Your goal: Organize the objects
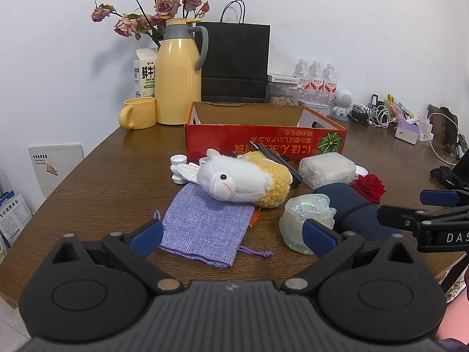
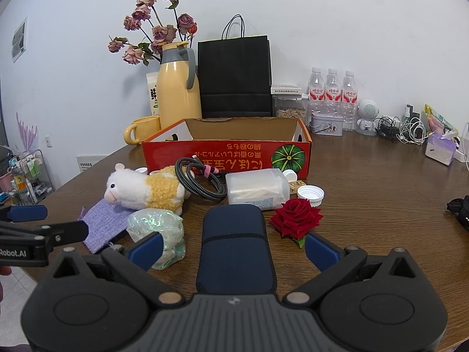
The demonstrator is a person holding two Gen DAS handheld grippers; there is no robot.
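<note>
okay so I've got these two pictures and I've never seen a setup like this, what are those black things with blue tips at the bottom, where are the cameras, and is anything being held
Each black frame is a hand-held gripper that a person carries, with a camera looking forward along its two blue-tipped fingers. One picture comes from the left hand-held gripper, the other from the right hand-held gripper. Both are open and hold nothing. On the wooden table lie a plush alpaca, a purple pouch, a navy case, a red rose, a coiled cable and a red cardboard box.
</note>
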